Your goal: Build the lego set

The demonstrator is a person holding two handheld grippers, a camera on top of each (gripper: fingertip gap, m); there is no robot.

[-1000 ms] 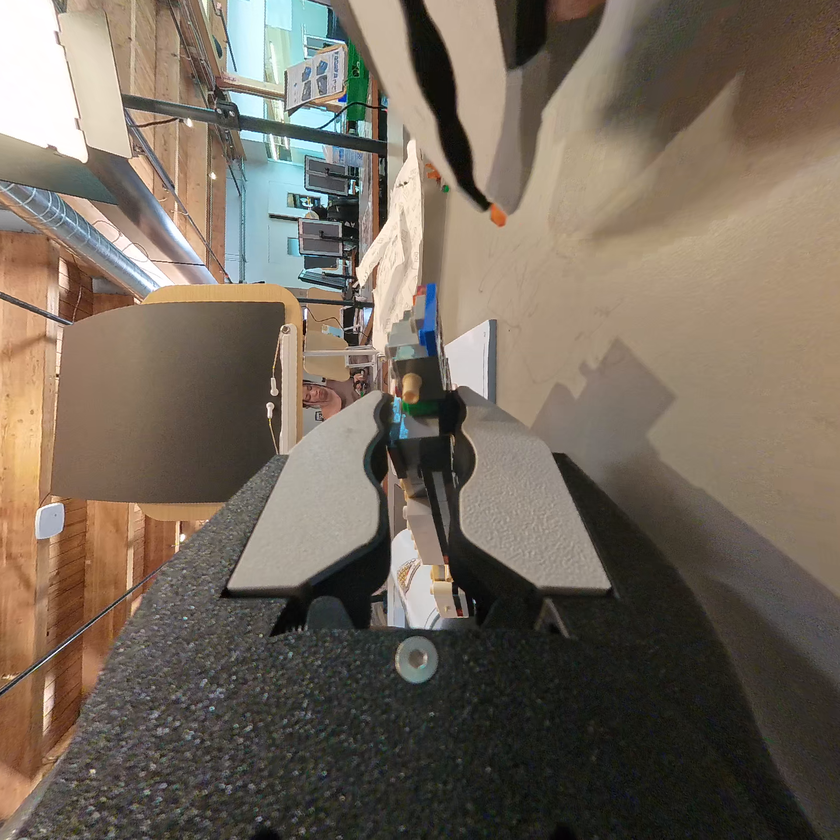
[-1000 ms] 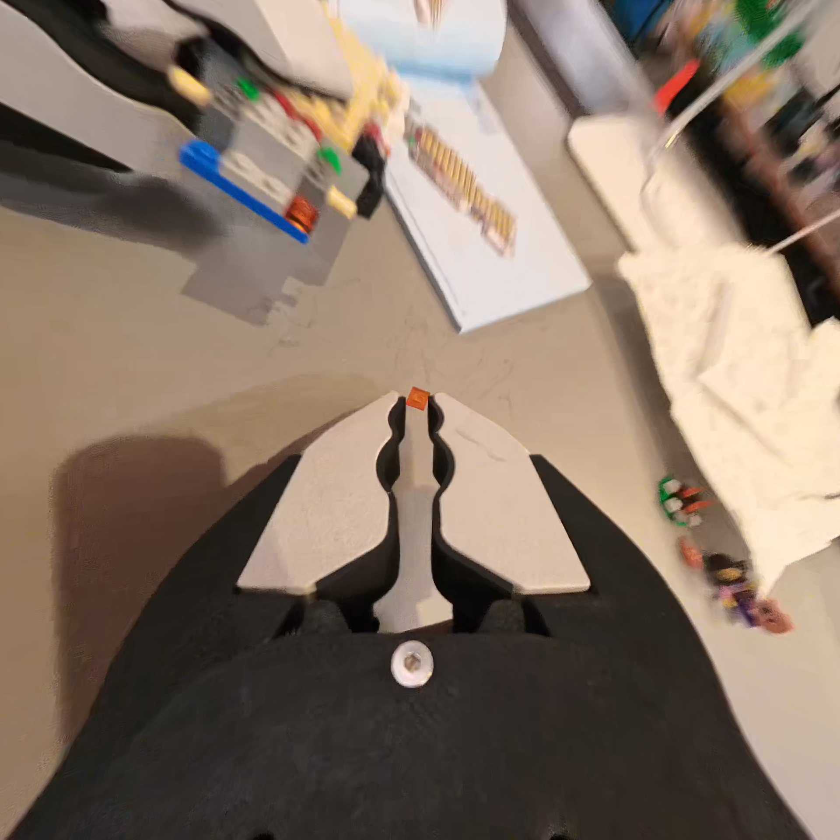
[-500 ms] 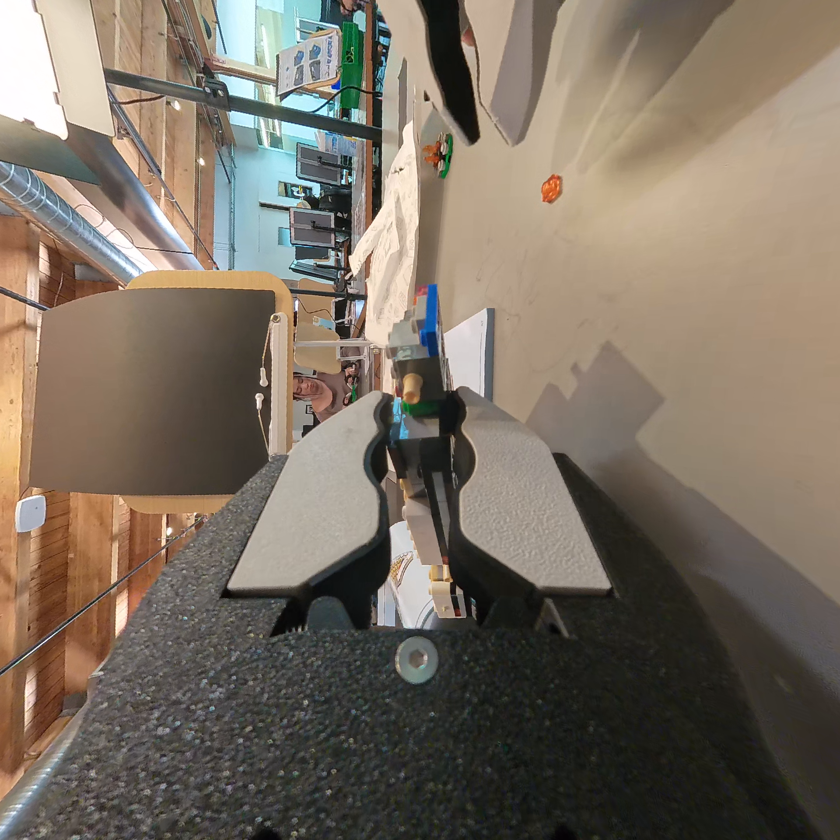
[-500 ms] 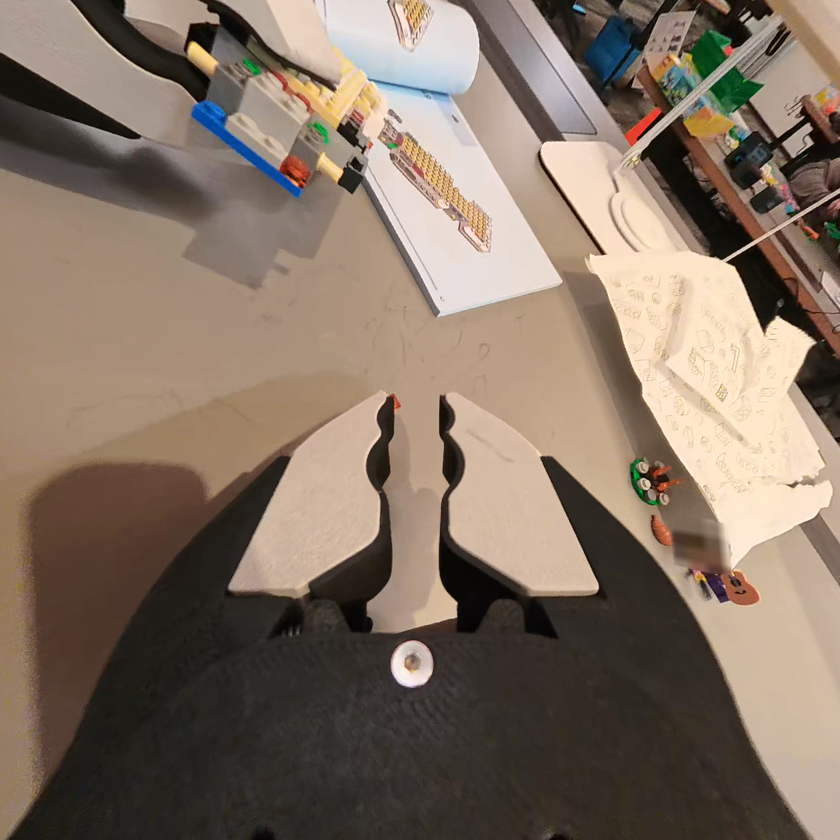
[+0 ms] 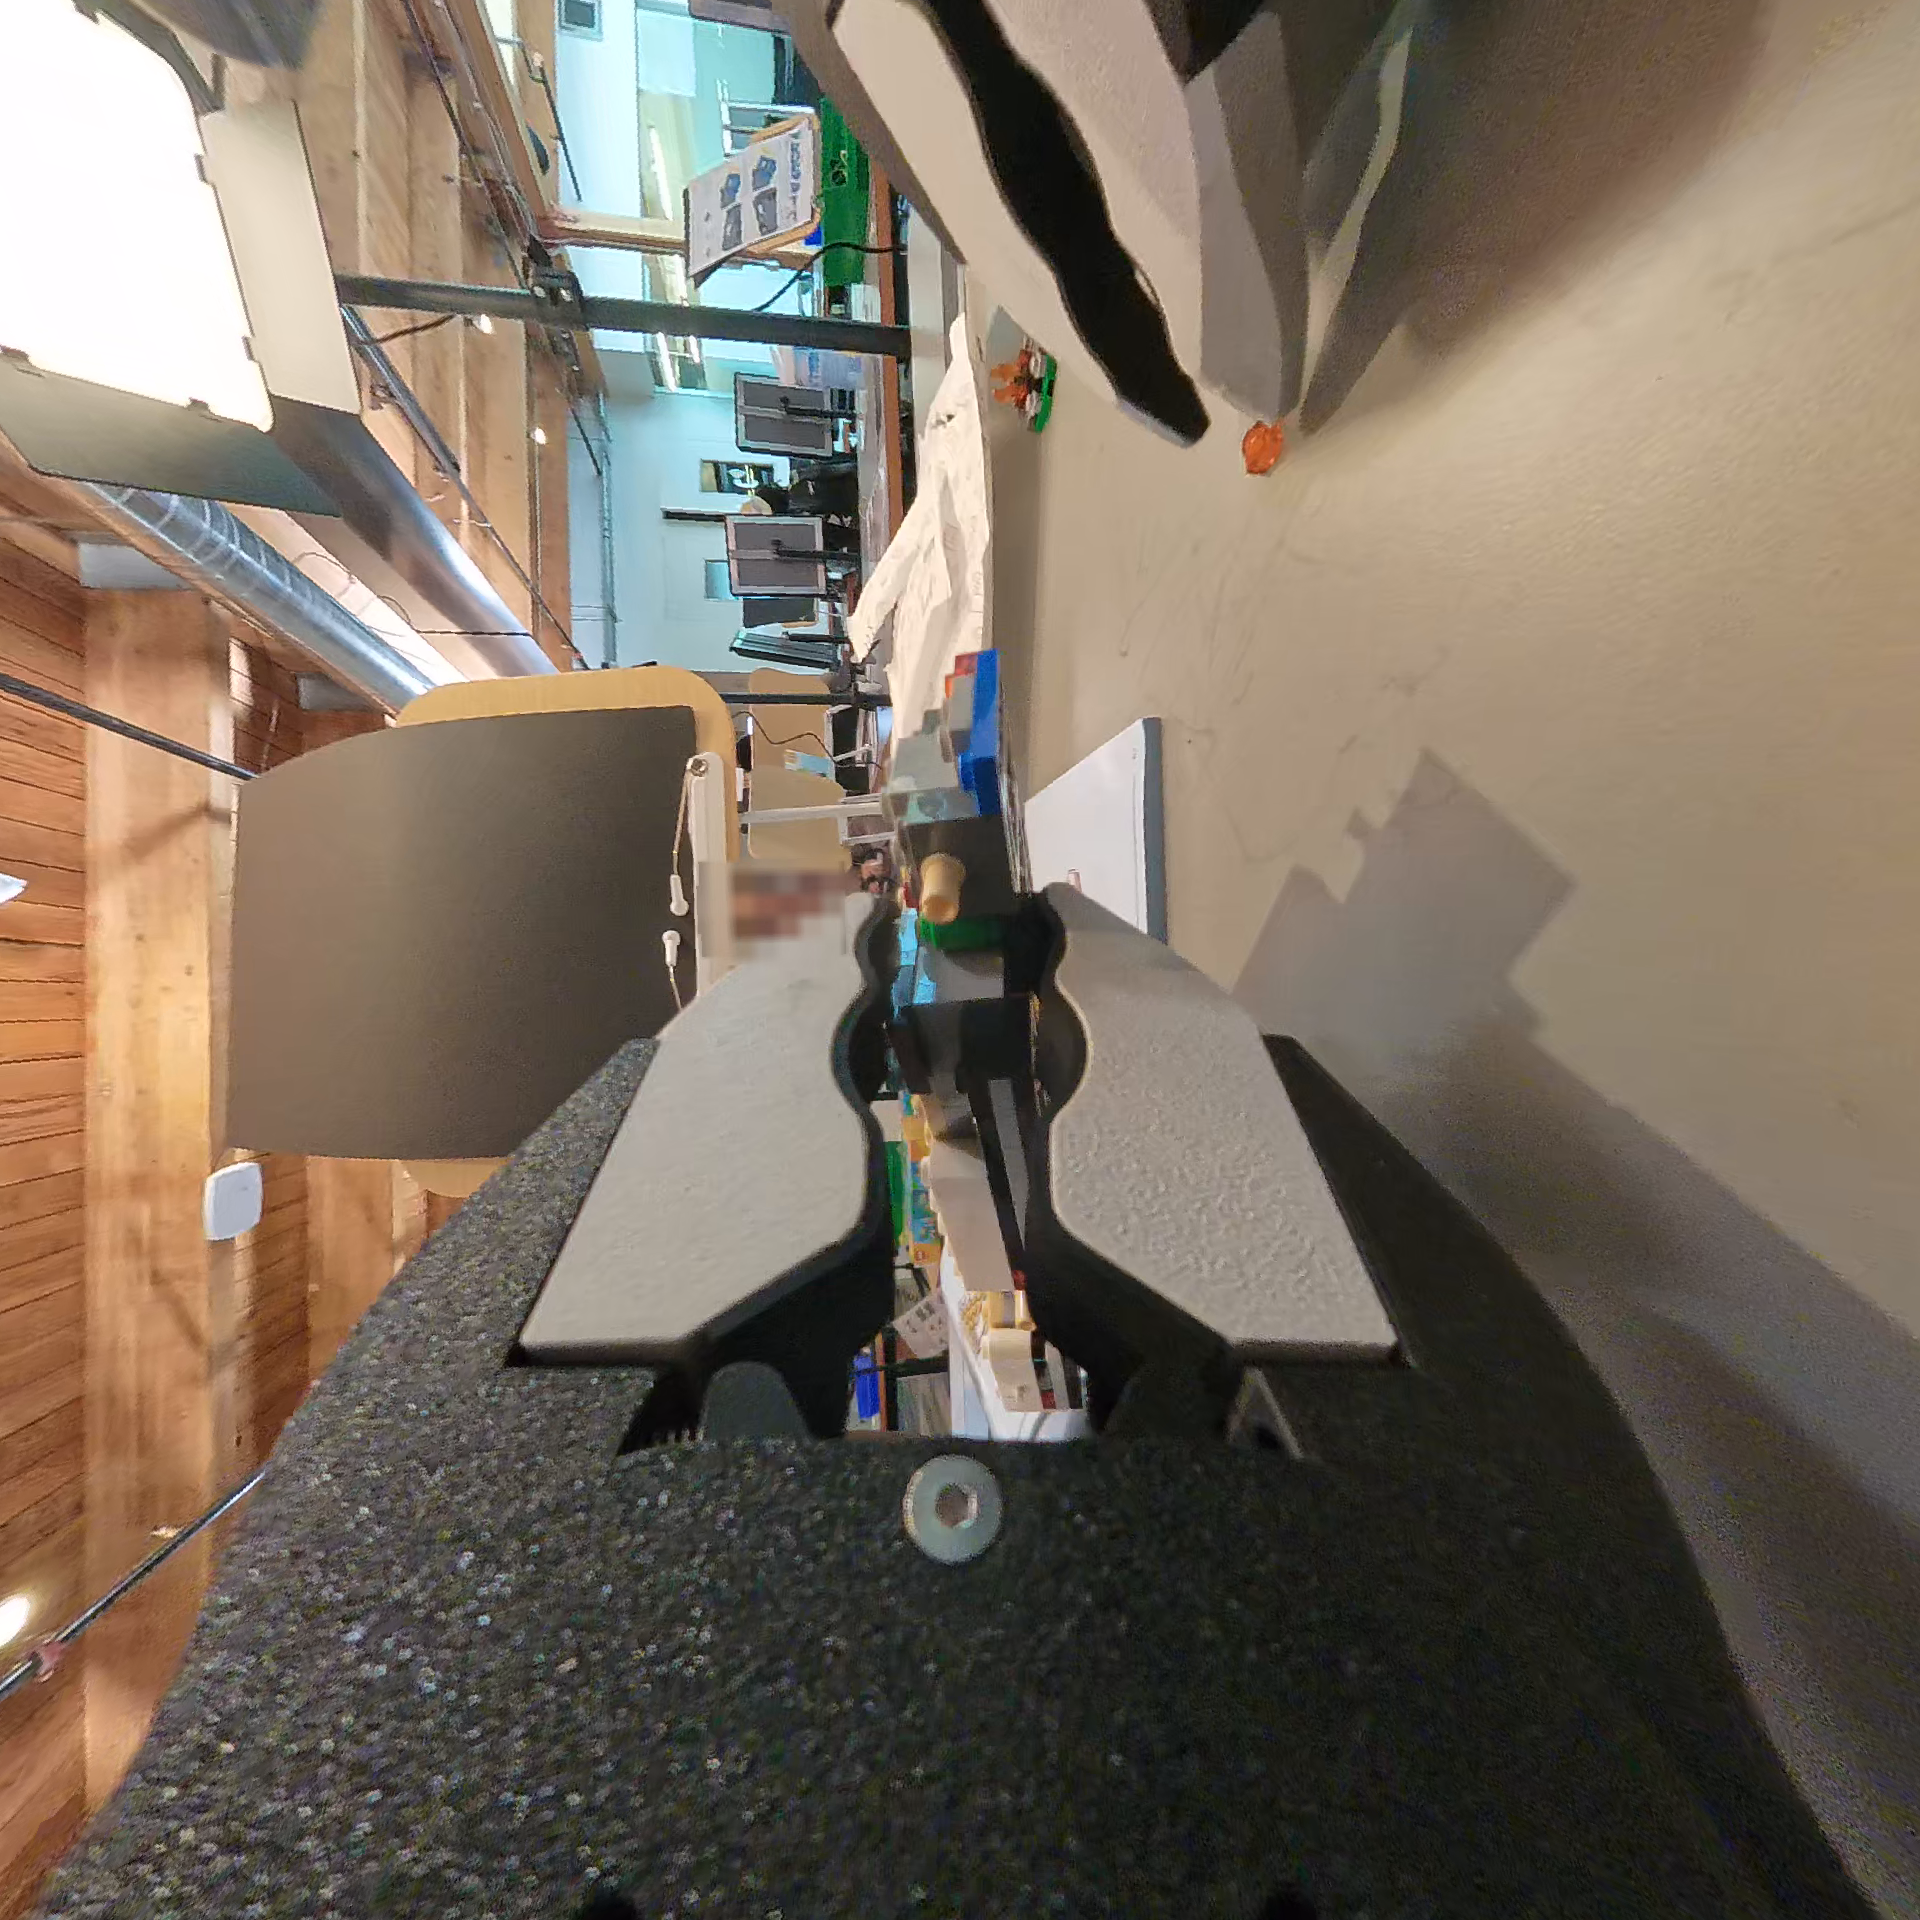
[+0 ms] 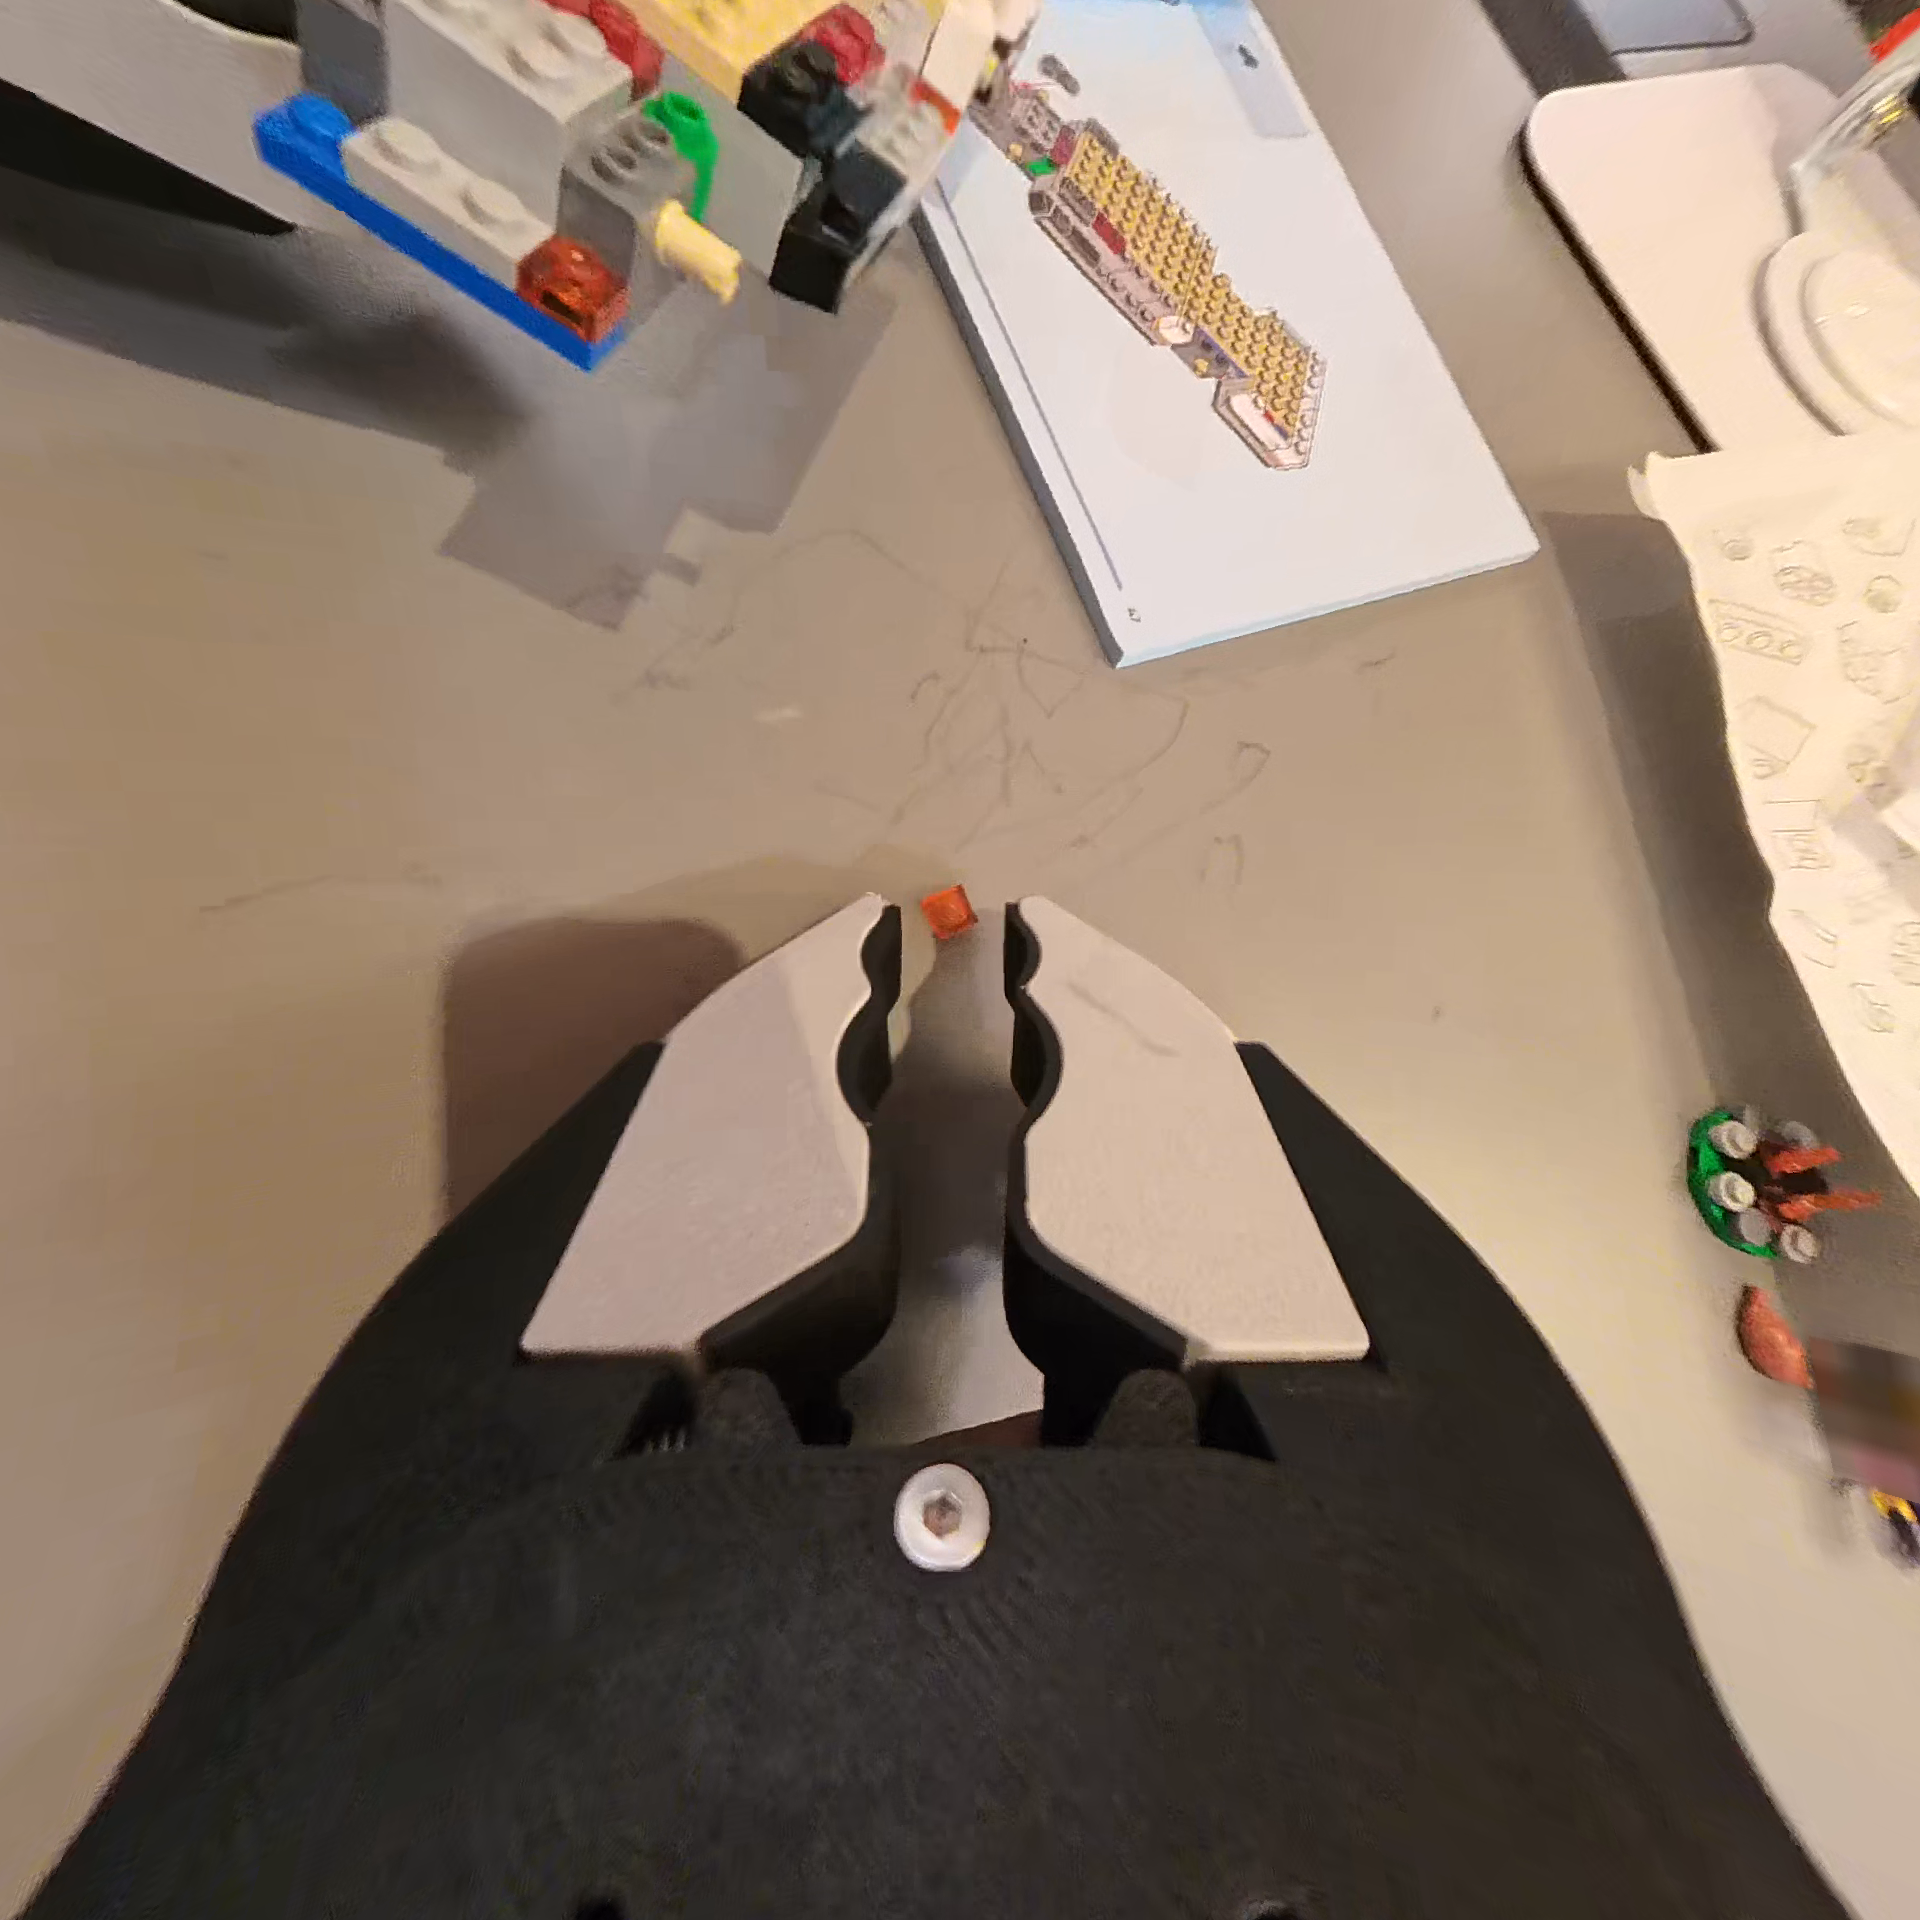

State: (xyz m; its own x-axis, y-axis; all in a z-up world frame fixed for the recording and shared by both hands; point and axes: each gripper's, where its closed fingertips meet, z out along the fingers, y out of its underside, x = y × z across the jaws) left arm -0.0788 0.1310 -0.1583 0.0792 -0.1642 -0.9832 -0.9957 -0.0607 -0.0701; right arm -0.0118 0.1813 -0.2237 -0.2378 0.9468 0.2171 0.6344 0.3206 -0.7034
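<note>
Beige scuffed tabletop point(image 6: 312, 727). My left gripper point(image 5: 961, 935) is clamped on the brick model point(image 5: 956, 831), pads pressing its sides, held off the surface. My right gripper point(image 6: 943, 914) is parted; a small orange stud point(image 6: 948, 912) lies on the table between the tips, untouched. Instruction booklet point(image 6: 1247, 416) lies toward the far edge; no writing on it is legible.

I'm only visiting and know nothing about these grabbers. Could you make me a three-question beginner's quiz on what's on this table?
1. True or false: the right gripper is squeezing the small orange piece.
2. What does the left gripper hold?
3. The open booklet lies: A) under the white paper sheet; B) beside the brick model.

Key: 1 false, it lies on the table between open fingers. 2 the brick model. 3 B.
</note>
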